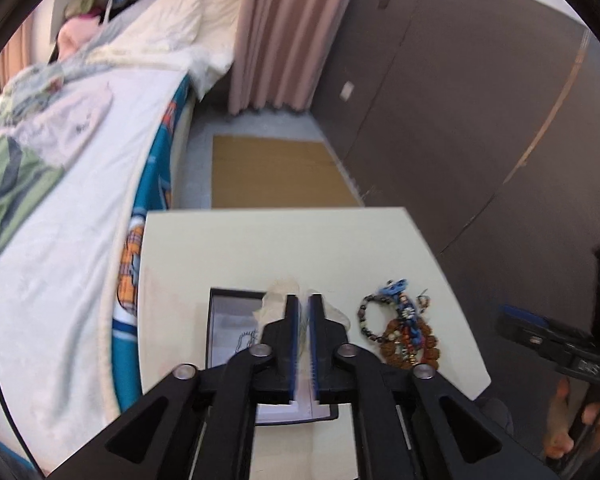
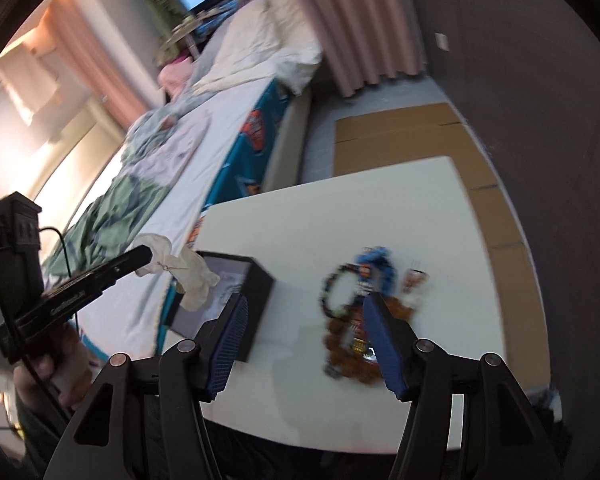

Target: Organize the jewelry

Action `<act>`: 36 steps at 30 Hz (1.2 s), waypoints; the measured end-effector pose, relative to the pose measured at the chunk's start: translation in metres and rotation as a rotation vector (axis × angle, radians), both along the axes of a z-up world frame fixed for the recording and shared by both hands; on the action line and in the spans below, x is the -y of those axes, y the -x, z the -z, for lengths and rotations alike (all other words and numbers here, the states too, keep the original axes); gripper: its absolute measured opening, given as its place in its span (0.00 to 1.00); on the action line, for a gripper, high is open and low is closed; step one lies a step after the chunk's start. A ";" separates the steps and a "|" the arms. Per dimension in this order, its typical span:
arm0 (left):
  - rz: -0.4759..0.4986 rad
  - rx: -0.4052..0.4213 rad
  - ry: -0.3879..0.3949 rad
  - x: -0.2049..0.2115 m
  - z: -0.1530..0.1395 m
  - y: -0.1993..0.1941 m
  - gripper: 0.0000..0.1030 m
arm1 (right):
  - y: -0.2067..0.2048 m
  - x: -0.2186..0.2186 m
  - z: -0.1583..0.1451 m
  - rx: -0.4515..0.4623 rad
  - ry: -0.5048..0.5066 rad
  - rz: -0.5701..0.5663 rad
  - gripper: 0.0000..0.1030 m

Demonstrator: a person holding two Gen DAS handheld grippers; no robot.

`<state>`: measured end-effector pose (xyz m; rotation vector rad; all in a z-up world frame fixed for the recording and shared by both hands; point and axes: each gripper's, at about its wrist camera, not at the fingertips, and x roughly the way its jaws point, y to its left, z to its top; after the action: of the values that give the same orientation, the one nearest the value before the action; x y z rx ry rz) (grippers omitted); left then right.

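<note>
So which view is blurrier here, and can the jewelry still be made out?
Right wrist view: heavy motion smear, the jewelry pile streaked, beads barely separable. Left wrist view: sharper, the pile legible, mild blur on the bed. Both show fisheye bending at the table edges.

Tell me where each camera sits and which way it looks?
Left wrist: sits on the left gripper, looking down along its fingers, nearly closed on a pale cloth, over the black box; a hand shows at the right.
Right wrist: sits on the right gripper, fingers apart, looking down at the jewelry pile; a hand shows at the left.
Both share the white table, box, jewelry and bed.
</note>
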<state>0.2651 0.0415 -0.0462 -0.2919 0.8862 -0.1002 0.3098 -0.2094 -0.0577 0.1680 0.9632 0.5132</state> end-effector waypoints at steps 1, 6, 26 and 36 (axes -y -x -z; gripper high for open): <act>-0.004 -0.012 0.019 -0.001 0.003 -0.003 0.20 | 0.002 0.010 0.002 -0.001 -0.010 0.027 0.59; -0.032 0.029 0.008 -0.002 -0.003 0.000 0.68 | 0.009 0.042 0.015 -0.026 -0.049 0.097 0.59; 0.257 -0.068 -0.166 0.106 0.010 -0.033 0.58 | 0.014 0.082 0.068 -0.060 -0.062 0.195 0.59; 0.320 -0.160 -0.206 0.148 0.031 -0.072 0.50 | 0.010 0.094 0.079 -0.062 -0.084 0.218 0.59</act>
<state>0.3374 -0.1064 -0.0773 0.0371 1.0883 -0.2828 0.2999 -0.3030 -0.1364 0.3626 0.9712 0.3491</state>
